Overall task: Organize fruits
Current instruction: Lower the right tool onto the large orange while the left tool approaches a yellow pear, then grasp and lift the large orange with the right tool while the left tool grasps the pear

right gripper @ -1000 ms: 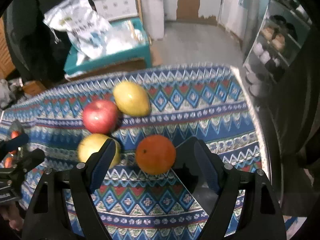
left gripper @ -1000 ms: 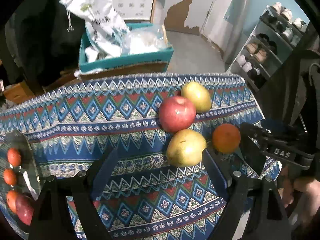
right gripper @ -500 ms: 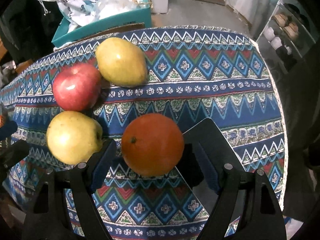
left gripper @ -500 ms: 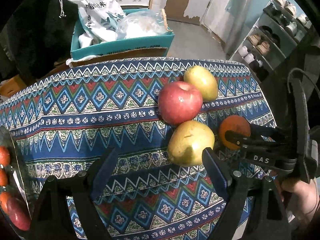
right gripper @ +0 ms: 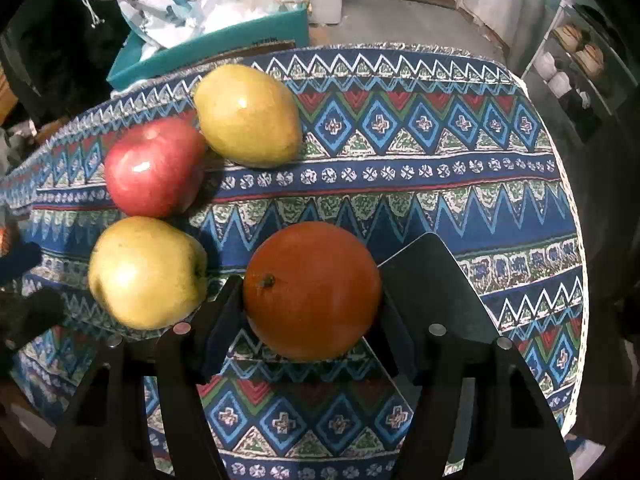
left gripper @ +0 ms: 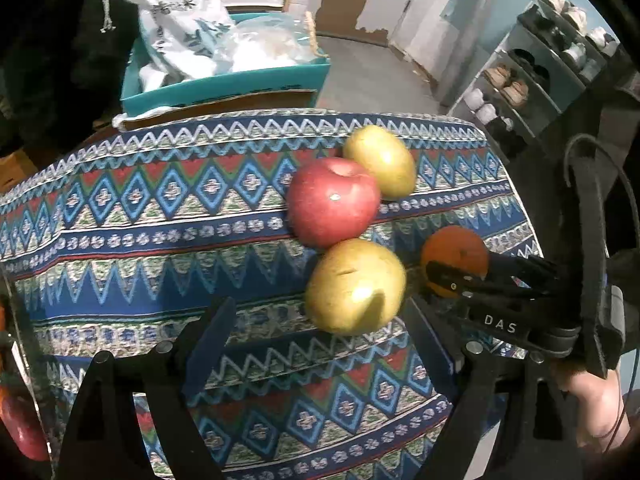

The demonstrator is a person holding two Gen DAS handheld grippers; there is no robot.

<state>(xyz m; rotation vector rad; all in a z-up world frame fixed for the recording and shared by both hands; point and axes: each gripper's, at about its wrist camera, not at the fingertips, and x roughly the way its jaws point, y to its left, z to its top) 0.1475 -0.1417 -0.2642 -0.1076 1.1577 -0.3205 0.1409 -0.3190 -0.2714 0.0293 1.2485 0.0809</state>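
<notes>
Partly hidden at the left edge of the left wrist view, a glass plate (left gripper: 22,344) shows only a sliver of rim, with a red fruit (left gripper: 20,426) on it cut off by the frame; what else it carries is hard to make out. From that same view the orange (left gripper: 454,256) is half covered by the right gripper (left gripper: 440,276).

Seen from its own camera, the right gripper (right gripper: 310,312) points steeply down, and its jaws have just been closing: both pads now press the sides of the orange (right gripper: 312,290), which sits on the patterned tablecloth (right gripper: 440,168). A hand (left gripper: 592,404) grips that tool from behind. The left gripper (left gripper: 316,344) is also tilted downward with its jaws spread wide and nothing between them, the near yellow apple (left gripper: 356,286) lying just beyond its right finger.

That apple touches a red apple (left gripper: 334,202), which touches a yellow pear (left gripper: 380,160) farther back. Beyond the table's far edge stands a teal box (left gripper: 224,88) holding white bags (left gripper: 180,28). A shoe rack (left gripper: 532,80) stands at the right, over a grey floor.
</notes>
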